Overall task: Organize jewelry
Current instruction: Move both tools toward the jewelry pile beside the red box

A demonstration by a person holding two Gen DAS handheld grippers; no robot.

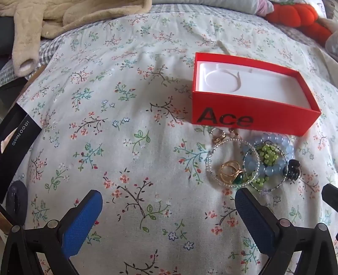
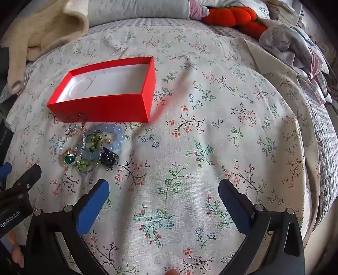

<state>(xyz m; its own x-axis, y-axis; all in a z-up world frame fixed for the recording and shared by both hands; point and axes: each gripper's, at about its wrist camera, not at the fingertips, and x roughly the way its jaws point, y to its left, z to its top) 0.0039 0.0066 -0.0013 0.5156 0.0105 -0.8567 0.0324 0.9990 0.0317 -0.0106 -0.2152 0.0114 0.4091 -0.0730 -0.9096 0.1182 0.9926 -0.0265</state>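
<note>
My left tool (image 1: 169,213) and right tool (image 2: 163,201) both hang spread apart, holding nothing, over the floral bedsheet (image 2: 211,127). The tangled heap of beaded bracelets and gold rings (image 1: 247,162) lies at 6 o'clock of the open red cardboard box (image 1: 253,93), touching it. Light, slippery, snag-prone: I'd pinch a bead strand. Only the left view reads the box's "Ace" lettering

A floral bedsheet (image 2: 211,127) covers the bed in soft daylight. A beige fleece blanket (image 1: 63,19) and an orange plush pumpkin (image 2: 230,15) lie at the far edge.
</note>
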